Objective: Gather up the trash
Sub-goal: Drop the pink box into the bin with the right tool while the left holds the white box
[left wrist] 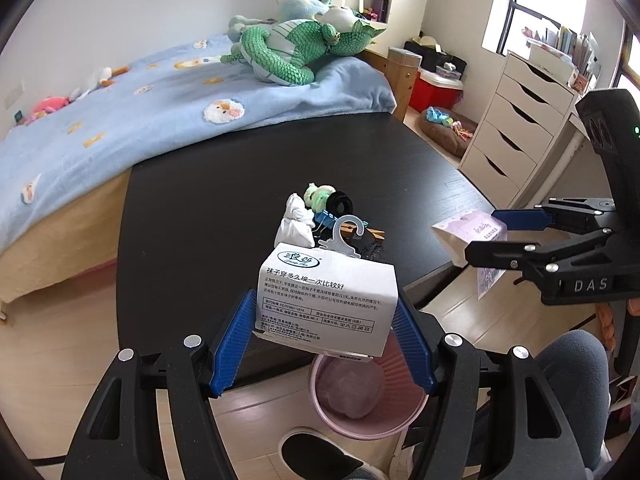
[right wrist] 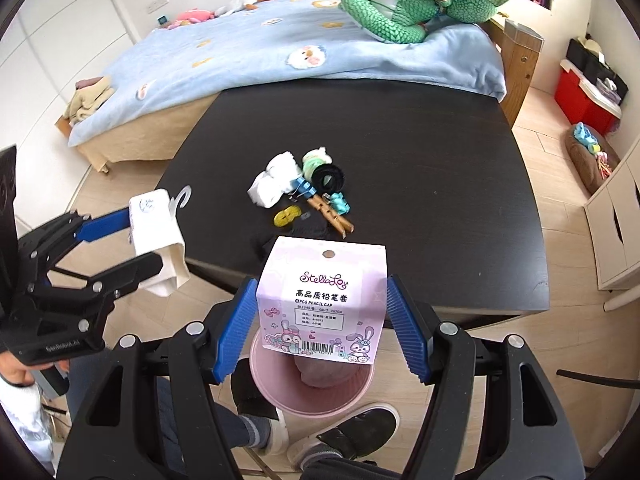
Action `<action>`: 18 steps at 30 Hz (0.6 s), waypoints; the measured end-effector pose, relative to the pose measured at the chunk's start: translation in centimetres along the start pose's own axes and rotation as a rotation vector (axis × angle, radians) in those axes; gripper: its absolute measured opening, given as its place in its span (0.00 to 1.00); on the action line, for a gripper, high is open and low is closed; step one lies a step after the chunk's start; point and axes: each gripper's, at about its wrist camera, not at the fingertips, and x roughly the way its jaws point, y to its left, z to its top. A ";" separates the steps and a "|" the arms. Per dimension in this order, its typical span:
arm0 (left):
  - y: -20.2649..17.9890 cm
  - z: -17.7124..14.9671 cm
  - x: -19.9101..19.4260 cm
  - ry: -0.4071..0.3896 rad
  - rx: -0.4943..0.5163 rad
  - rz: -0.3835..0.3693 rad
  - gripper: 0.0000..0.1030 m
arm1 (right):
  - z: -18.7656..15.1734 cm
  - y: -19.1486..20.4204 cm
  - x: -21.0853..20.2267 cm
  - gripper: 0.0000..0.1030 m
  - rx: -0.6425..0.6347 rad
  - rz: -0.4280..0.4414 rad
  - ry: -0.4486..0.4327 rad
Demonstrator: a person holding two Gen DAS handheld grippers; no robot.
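**Between both tongs, packaging held over the bin**

Between the blue pads of the left gripper (left wrist: 326, 334) a white sock package (left wrist: 326, 300) with a plastic hook is clamped. The right gripper (right wrist: 322, 326) is clamped on a pink pencil-cap package (right wrist: 323, 300). Both hang above the pink wastebasket (right wrist: 360, 394) on the wooden floor, at 6 o'clock from each package. At 12 o'clock, on the black table (right wrist: 440, 200), lie white cloth (right wrist: 276, 182), wooden clothespins (right wrist: 334, 214) and a black hair tie (right wrist: 329, 176). Beyond the table stands a bed with blue blanket (right wrist: 260, 60).
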 end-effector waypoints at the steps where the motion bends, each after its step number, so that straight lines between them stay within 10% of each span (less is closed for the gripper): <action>1: -0.2 -0.2 -0.2 -0.003 0.001 -0.002 0.63 | -0.4 0.2 -0.1 0.63 -0.005 0.007 0.002; 18: -0.6 -1.9 -2.0 -0.020 -0.012 0.011 0.63 | -4.1 2.1 1.3 0.63 -0.085 0.079 0.040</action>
